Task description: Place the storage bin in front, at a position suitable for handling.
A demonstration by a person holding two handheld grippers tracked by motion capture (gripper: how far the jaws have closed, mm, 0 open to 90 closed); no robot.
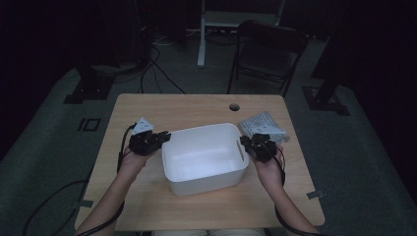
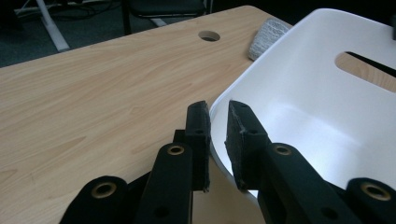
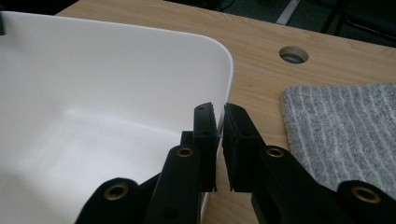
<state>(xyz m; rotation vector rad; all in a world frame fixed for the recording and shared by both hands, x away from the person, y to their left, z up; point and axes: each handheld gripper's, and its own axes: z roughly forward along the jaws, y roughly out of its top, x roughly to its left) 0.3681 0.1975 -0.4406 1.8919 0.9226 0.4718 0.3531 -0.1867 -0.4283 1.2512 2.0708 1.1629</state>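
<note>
Currently one white bin (image 1: 204, 157) sits on the surface (image 1: 147, 201) between two grippers, its long axis running from one to the other. Left gripper (image 2: 218, 140) jaws pinch its near rim; right gripper (image 3: 219, 144) jaws pinch the opposite rim. One grey cloth (image 3: 345, 126) lies just beside the right jaws.

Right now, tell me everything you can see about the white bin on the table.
The white bin is a rectangular tub with rounded corners, smooth and plastic-looking, open-topped and empty. A slot handle is cut into its end wall. It stands upright near the middle of the wooden table. The left tool clamps its rim on one side, one pad inside and one outside; the right tool grips the opposite rim the same way. A grey striped cloth lies beside it, apart.
</note>
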